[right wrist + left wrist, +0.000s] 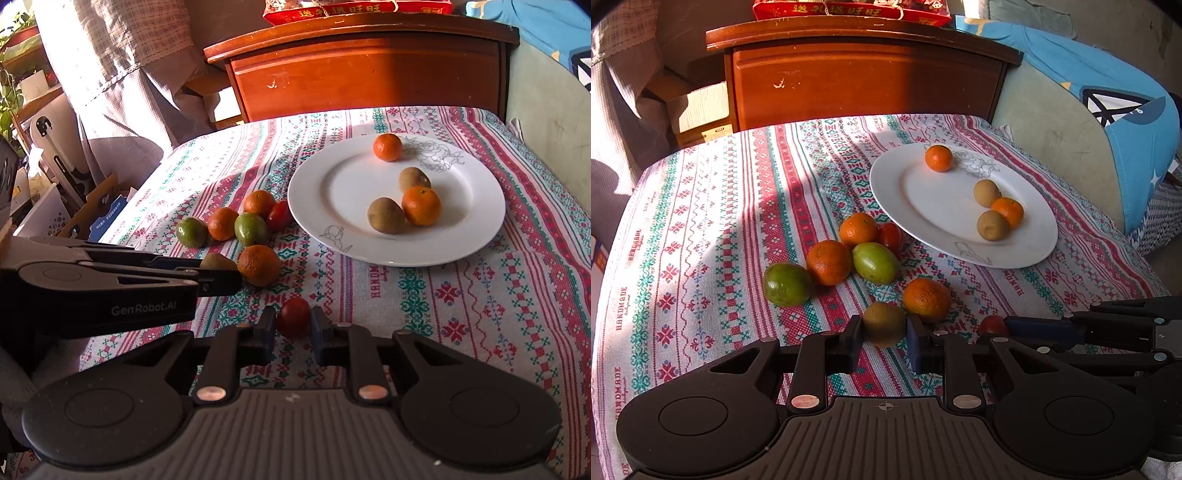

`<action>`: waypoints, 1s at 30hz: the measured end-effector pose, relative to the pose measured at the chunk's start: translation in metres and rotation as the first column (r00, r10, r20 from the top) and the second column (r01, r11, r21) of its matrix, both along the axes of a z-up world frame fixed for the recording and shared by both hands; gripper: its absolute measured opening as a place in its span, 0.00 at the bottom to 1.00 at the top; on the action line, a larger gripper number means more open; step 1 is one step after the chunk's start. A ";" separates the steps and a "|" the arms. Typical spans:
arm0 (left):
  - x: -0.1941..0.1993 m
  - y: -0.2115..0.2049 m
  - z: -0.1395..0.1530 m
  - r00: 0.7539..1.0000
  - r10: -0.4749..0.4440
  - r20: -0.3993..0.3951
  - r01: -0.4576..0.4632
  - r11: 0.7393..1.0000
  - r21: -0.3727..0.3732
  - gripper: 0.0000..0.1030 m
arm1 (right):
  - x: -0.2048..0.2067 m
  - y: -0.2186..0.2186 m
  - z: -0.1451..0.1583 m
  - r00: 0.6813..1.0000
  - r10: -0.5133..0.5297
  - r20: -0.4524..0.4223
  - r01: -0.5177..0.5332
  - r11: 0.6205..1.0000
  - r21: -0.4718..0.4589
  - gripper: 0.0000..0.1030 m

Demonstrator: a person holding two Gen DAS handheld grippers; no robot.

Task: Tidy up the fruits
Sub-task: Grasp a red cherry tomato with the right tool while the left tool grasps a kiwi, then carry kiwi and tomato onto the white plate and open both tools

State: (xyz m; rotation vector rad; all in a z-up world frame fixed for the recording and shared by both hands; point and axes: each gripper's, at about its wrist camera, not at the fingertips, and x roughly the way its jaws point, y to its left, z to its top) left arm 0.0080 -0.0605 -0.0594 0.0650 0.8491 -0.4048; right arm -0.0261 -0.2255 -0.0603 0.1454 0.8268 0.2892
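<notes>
A white plate (923, 206) (332, 192) holds two oranges and two brown kiwis. My left gripper (884, 332) is shut on a brown kiwi (884, 323), also visible in the right wrist view (218, 261), low over the cloth beside an orange (926, 299) (258, 265). My right gripper (293, 325) is shut on a red cherry tomato (293, 316) (993, 325) just above the cloth. Left of the plate lie two oranges (829, 262), two green fruits (786, 284) and another red tomato (891, 236).
The table carries a striped embroidered cloth (701, 258). A wooden cabinet (864, 77) stands behind it. A chair with a blue cover (1126, 122) is at the right. Boxes and clutter (55, 206) sit by the table's left edge.
</notes>
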 end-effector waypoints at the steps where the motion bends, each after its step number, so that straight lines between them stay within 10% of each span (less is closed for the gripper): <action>1: 0.000 0.000 0.001 1.000 0.000 -0.001 0.000 1.000 -0.002 0.22 | 0.000 0.000 0.001 1.000 -0.002 0.001 0.002 1.000 0.005 0.19; 30: 0.040 -0.032 0.062 0.993 0.010 0.121 0.005 0.993 -0.120 0.22 | 0.060 -0.071 0.053 0.966 -0.204 0.156 0.198 0.979 0.055 0.19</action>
